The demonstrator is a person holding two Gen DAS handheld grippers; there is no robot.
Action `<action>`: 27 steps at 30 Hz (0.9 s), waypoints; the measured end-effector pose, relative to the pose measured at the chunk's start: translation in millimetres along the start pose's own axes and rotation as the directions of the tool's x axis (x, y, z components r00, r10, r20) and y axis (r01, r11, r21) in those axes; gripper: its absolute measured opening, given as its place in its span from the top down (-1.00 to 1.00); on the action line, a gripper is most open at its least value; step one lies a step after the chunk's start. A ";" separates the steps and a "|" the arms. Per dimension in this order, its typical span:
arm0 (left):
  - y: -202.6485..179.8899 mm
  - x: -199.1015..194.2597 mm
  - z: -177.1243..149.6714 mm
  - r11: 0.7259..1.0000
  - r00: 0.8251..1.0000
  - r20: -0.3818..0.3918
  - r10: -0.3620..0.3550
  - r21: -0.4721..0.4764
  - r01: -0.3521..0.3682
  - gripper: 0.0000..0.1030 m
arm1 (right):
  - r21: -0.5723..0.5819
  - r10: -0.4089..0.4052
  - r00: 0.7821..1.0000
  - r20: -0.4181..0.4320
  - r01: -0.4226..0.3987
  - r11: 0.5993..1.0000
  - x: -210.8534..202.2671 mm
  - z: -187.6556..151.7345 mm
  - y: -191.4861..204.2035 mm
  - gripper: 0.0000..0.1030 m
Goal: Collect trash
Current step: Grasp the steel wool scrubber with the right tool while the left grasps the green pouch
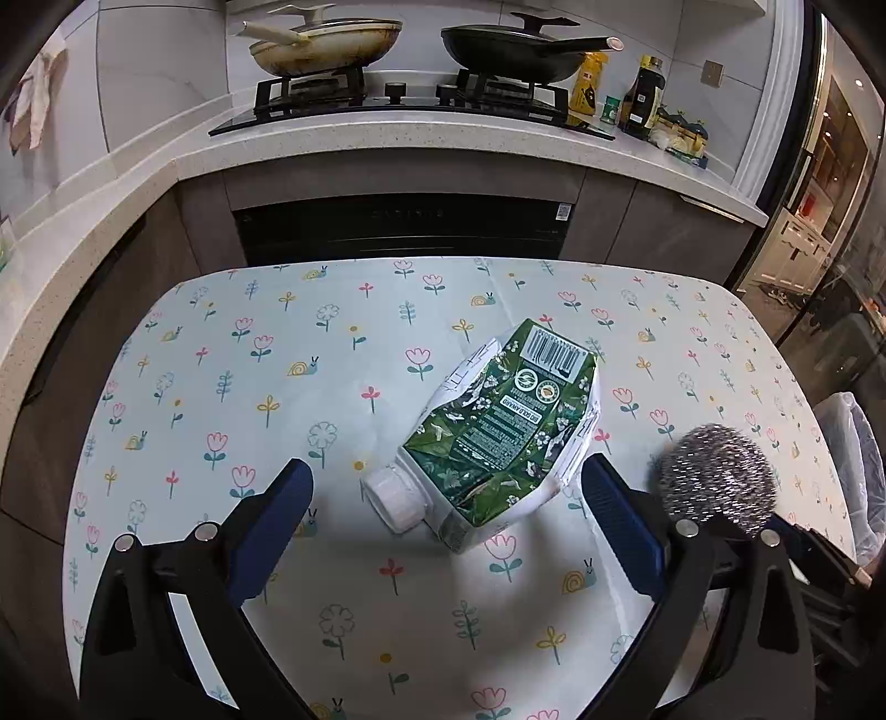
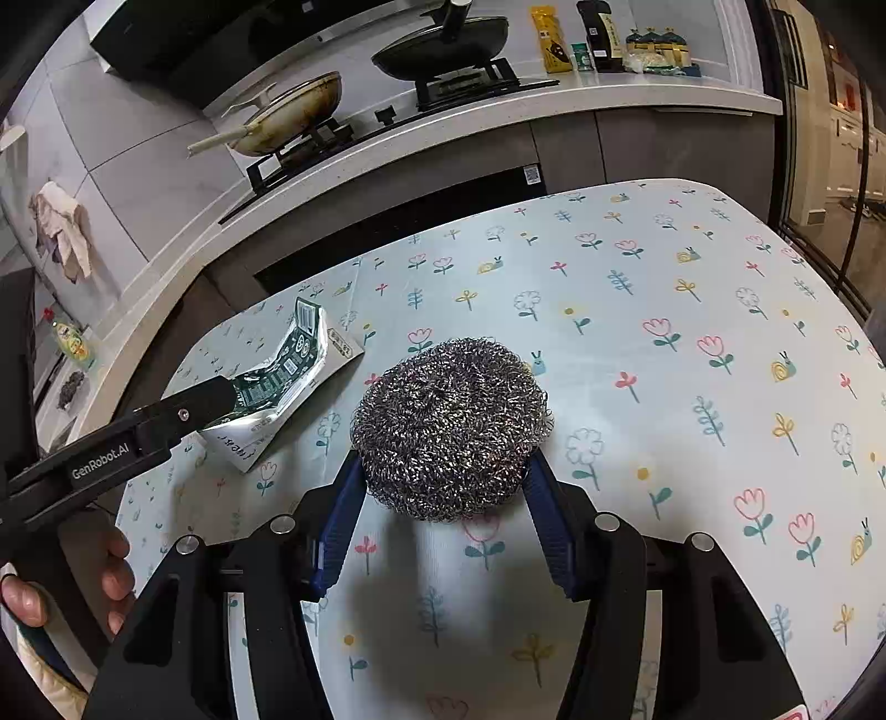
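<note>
A crumpled green and white drink carton (image 1: 509, 421) with a white cap (image 1: 396, 495) lies on the floral tablecloth (image 1: 249, 354). My left gripper (image 1: 446, 471) stands open just above it, one blue pad on each side, neither touching it. In the right wrist view the carton (image 2: 288, 354) lies at the left, under a finger of the left gripper (image 2: 188, 410). A round steel wool scourer (image 2: 451, 426) sits between the blue pads of my right gripper (image 2: 443, 465), which is shut on it. The scourer (image 1: 714, 476) also shows at the right of the left wrist view.
A bin lined with a clear bag (image 1: 853, 471) stands off the table's right edge. Beyond the table runs a counter (image 1: 387, 144) with a hob, two pans (image 1: 326, 44) and bottles (image 1: 642, 94). A hand (image 2: 116, 576) holds the left gripper's handle.
</note>
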State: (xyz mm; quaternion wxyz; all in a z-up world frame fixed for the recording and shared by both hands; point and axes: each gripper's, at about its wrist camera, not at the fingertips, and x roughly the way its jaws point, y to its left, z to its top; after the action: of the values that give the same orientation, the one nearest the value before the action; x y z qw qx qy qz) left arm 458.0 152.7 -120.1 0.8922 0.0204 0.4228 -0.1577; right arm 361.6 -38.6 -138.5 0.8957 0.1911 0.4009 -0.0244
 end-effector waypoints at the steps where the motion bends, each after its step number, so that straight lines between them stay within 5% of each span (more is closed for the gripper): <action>1: 0.9 1.7 -1.9 1.000 1.000 0.001 -0.006 0.006 0.006 -0.81 | 0.003 0.000 1.000 0.001 0.000 1.000 -1.7 -0.1 -1.7 -0.08; 9: -0.9 22.7 -13.5 0.996 0.995 -0.045 -0.090 0.005 0.090 -0.80 | 0.015 0.017 1.000 0.006 -0.017 1.000 -7.1 -1.2 -4.6 -0.08; 16: -39.9 14.0 -30.7 0.967 0.965 -0.067 -0.254 0.021 0.256 -0.74 | 0.034 0.001 1.000 0.014 -0.002 0.999 -18.5 -3.1 -19.5 -0.08; 22: -42.6 14.1 -29.5 0.996 0.997 -0.010 -0.077 0.038 0.077 -0.74 | 0.059 -0.012 1.000 0.022 0.011 0.998 -27.5 -3.3 -37.0 -0.08; 27: -30.1 28.5 -20.8 0.997 0.999 -0.023 -0.038 0.058 0.040 -0.75 | 0.049 0.001 1.000 0.024 -0.003 0.999 -28.5 -1.6 -37.3 -0.08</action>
State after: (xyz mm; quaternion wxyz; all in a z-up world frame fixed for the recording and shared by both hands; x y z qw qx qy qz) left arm 450.3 120.1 -152.2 0.8833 0.0401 0.4279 -0.1873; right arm 333.9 -75.7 -130.7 0.8954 0.2133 0.3892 -0.0357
